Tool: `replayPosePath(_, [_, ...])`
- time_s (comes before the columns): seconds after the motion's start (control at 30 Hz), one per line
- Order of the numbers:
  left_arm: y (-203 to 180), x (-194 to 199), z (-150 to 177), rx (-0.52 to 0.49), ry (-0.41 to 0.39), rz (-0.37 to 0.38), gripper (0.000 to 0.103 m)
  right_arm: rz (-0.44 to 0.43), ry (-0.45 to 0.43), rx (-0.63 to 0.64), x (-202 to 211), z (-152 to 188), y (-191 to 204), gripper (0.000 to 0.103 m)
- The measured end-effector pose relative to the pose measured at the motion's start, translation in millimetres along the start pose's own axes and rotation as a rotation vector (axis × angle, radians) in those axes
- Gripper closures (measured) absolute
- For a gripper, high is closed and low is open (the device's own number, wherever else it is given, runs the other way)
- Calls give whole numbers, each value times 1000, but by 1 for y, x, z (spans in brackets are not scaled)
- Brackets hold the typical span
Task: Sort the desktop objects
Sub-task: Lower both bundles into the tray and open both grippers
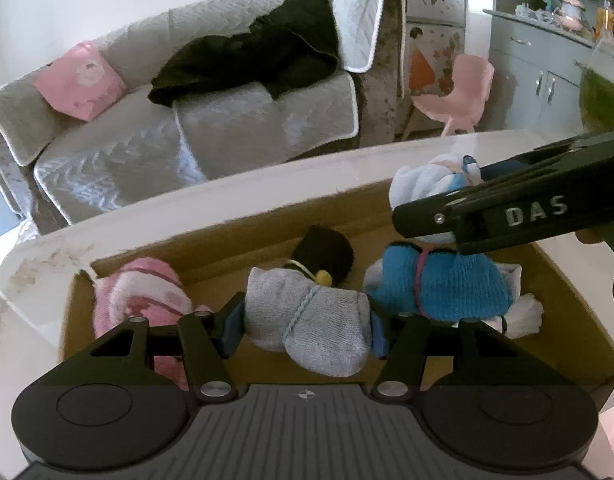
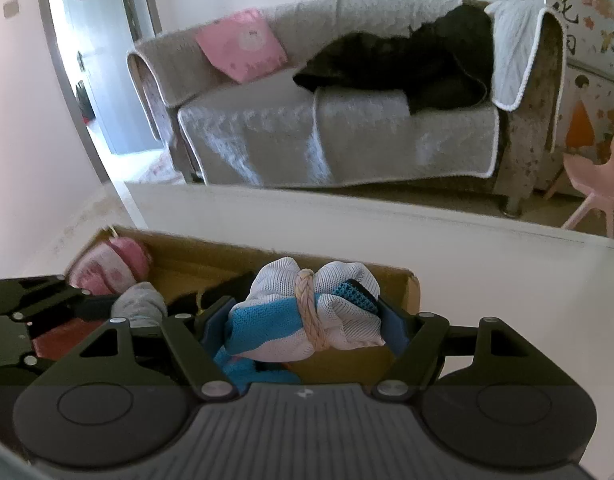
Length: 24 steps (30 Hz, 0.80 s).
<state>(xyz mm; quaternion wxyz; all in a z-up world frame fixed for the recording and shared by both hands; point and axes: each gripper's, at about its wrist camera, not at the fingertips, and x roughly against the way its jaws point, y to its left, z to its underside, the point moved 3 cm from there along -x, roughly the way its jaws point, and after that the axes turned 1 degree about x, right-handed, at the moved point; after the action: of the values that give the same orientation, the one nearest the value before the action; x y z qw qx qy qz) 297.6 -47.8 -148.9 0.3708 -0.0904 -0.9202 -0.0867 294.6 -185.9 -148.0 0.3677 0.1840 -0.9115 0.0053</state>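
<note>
A shallow cardboard box [image 1: 567, 304] on a white table holds rolled sock bundles. My left gripper [image 1: 305, 326] is shut on a grey bundle [image 1: 307, 320] tied with string, low inside the box. A black bundle [image 1: 327, 254] lies behind it, a pink one [image 1: 139, 300] to the left, a blue one [image 1: 443, 284] to the right. My right gripper [image 2: 307, 316] is shut on a white-and-blue bundle [image 2: 307, 312] bound with a braided band, held above the box's right part. It also shows in the left wrist view [image 1: 431, 188].
The white table [image 2: 467, 264] extends to the right of the box [image 2: 411, 280]. Behind the table stand a grey sofa [image 2: 347, 136] with a pink cushion [image 2: 243, 44] and a black garment, and a pink chair [image 1: 459, 96]. Grey cabinets [image 1: 547, 72] stand at far right.
</note>
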Motion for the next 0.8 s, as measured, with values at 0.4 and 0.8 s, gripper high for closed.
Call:
replayPosePath(0.4, [-1, -10, 14, -33, 92, 8, 24, 15, 19, 3, 1, 6, 7, 9])
replayPosePath(0.8, [-10, 13, 43, -40, 118, 18, 19, 51, 73, 29, 23, 46, 35, 5])
